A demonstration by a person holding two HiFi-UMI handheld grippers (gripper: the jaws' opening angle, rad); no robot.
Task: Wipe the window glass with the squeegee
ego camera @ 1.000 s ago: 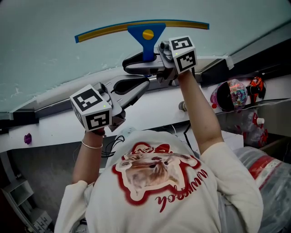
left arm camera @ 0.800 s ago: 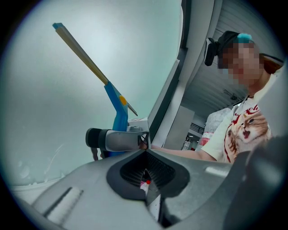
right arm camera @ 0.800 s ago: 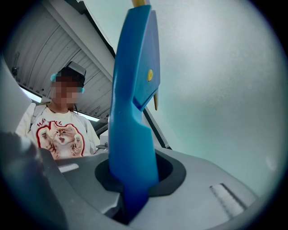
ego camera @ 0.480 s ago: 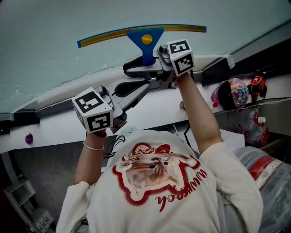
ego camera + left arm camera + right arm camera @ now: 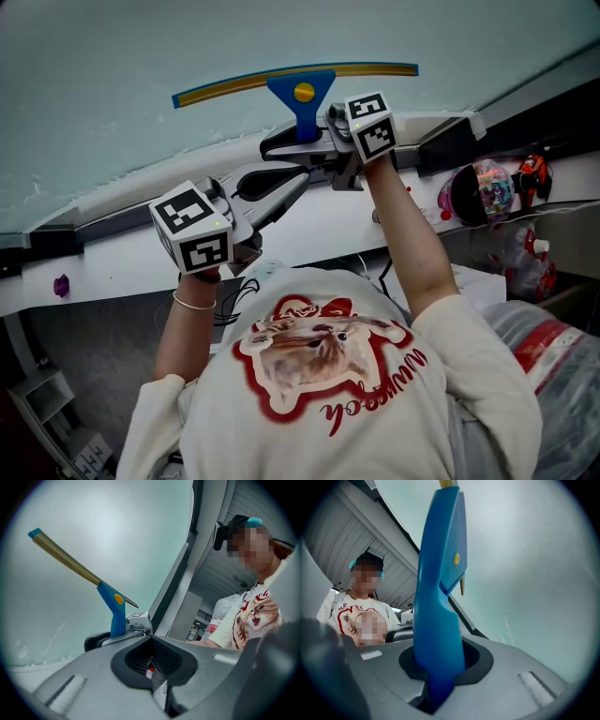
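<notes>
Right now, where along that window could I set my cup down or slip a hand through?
The white ledge is bare between the small purple object and the left gripper. The glass left of the squeegee is open. Crowded: the middle, round the right gripper, and the colourful clutter at right.

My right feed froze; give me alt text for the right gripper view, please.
The right gripper is shut on the handle of the blue squeegee, which rises up the middle of the frame, with the glass at right. A person in a white printed shirt shows at left.
</notes>
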